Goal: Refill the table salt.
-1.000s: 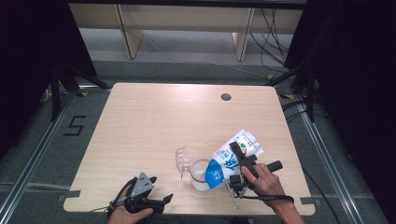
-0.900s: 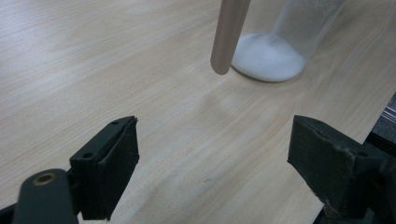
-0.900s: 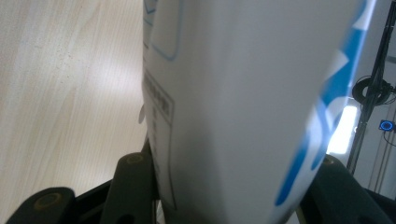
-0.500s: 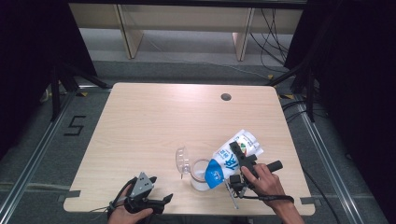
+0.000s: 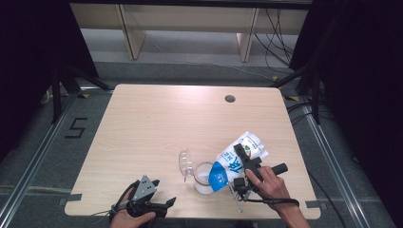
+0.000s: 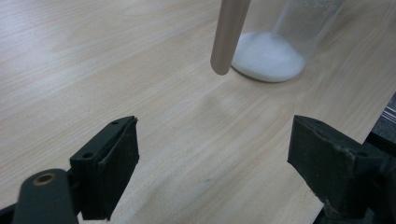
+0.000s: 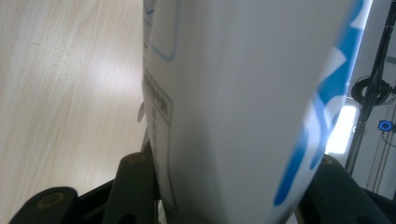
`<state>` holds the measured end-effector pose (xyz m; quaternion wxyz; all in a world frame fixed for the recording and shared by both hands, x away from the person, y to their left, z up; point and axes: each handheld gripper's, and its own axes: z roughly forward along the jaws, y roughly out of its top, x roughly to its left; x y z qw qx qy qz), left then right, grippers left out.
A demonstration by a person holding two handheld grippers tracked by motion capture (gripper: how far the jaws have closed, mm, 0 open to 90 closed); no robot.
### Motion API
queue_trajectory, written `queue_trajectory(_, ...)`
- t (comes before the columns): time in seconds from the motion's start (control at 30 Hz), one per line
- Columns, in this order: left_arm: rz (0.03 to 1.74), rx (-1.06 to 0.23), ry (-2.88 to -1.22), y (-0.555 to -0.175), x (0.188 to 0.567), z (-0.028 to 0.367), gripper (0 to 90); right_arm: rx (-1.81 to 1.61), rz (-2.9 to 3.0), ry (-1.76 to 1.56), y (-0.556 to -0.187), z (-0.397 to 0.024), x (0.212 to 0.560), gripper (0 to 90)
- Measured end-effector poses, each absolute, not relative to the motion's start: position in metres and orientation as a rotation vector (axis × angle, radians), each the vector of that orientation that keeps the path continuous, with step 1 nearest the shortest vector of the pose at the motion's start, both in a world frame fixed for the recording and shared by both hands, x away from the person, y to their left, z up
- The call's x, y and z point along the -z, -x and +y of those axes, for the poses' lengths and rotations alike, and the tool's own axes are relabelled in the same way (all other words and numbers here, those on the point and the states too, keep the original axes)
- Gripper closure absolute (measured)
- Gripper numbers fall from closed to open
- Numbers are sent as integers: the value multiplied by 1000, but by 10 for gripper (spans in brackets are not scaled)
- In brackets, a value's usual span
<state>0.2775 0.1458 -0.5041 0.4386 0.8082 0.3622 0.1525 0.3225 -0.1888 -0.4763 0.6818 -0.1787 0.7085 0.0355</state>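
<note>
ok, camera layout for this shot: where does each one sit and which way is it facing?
High view: fixed above the person's side, looks forward and down on the table; shows both hands, left gripper, right gripper.
Left gripper view: rides the left gripper, looks low across the tabletop at the glass jar holding white powder; its black fingers stand wide apart.
Right gripper view: rides the right gripper, pressed close to the white and blue bag between its fingers.
Shared: high and left gripper views both show the jar.

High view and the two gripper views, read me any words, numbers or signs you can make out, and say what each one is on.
"5": dark number on the floor left of the table.
White characters on the blue end of the bag: too blurred to read.
Small print block on the bag in the right gripper view: too blurred to read.
</note>
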Motion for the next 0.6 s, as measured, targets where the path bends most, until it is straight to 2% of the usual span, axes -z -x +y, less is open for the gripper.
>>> queue_trajectory(0.6,900,-381,-2011,-278,504,146,158,-44,1537,487,-325,-187,470,571)
